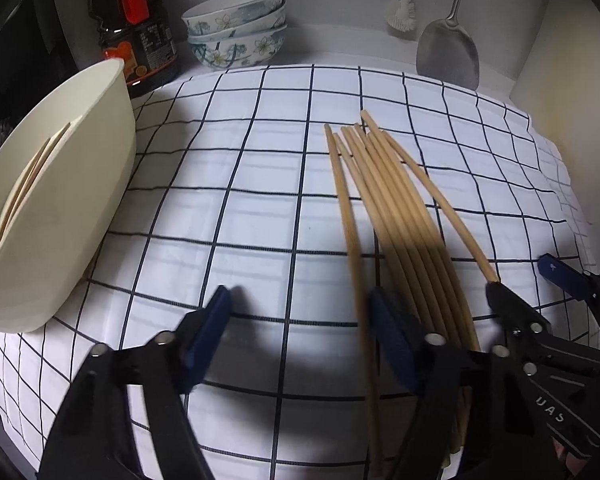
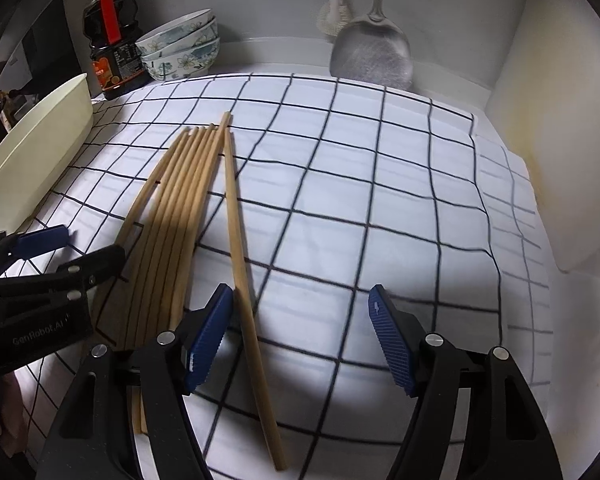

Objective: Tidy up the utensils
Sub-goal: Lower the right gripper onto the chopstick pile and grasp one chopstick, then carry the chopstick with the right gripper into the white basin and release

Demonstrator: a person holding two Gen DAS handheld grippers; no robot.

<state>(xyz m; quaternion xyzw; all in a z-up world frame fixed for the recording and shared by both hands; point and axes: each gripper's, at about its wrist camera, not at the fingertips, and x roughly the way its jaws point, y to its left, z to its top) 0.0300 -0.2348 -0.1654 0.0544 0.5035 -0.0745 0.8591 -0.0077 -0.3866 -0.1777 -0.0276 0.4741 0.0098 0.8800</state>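
Note:
Several wooden chopsticks (image 1: 384, 208) lie side by side on a white cloth with a dark grid (image 1: 228, 200). A cream bin (image 1: 60, 208) at the left holds a few chopsticks. My left gripper (image 1: 300, 328) is open, low over the cloth, and one blurred chopstick (image 1: 356, 264) runs just inside its right finger. In the right wrist view the bundle (image 2: 176, 216) lies left and one chopstick (image 2: 240, 264) lies apart, next to the left finger of my open right gripper (image 2: 300, 336). The right gripper (image 1: 524, 276) also shows in the left wrist view beside the bundle.
A dark sauce bottle (image 1: 132, 28), stacked floral bowls (image 1: 236, 28), a white brush (image 1: 400, 4) and a metal spatula (image 1: 448, 48) stand along the back wall. A pale board (image 1: 572, 92) closes the right side. The cloth edge is near at the right.

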